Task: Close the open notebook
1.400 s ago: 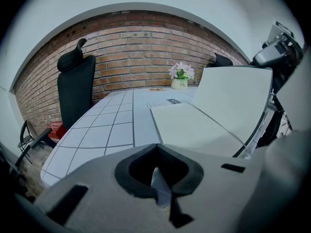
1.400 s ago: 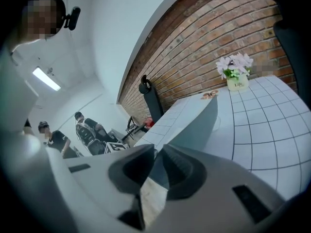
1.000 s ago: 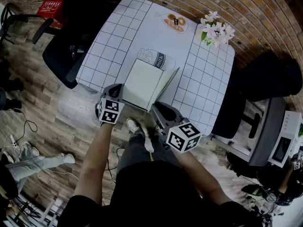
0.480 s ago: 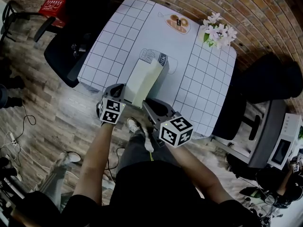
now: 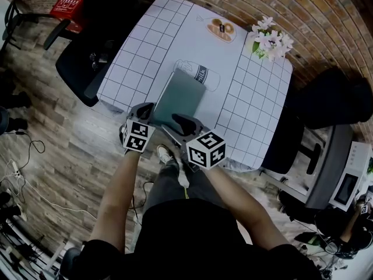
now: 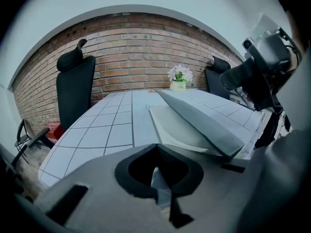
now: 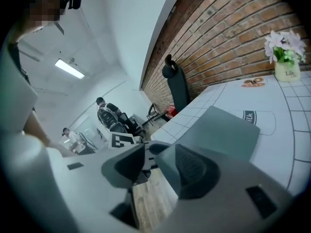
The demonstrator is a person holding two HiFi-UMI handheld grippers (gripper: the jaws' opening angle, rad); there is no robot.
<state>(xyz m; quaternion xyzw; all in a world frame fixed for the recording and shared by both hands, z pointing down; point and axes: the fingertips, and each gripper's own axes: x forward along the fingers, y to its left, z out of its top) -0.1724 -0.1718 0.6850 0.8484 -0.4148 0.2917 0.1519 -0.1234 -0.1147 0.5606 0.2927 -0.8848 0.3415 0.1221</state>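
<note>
The notebook lies near the front edge of the checked table, its grey-green cover folded over the pages. In the left gripper view the cover still slopes a little above the white pages. My left gripper sits at the notebook's near left corner, shut on a pale edge of it. My right gripper hovers at the near right corner. Its jaws are opening with nothing between them, and the cover lies just beyond them, free of them.
A pot of white flowers stands at the far right corner, beside a printed plate picture and a milk print. Black chairs flank the table. People stand far off in the room.
The cover has swung from upright down to the left over the pages. My right gripper followed it leftward and down, then let go. The left gripper stayed put.
</note>
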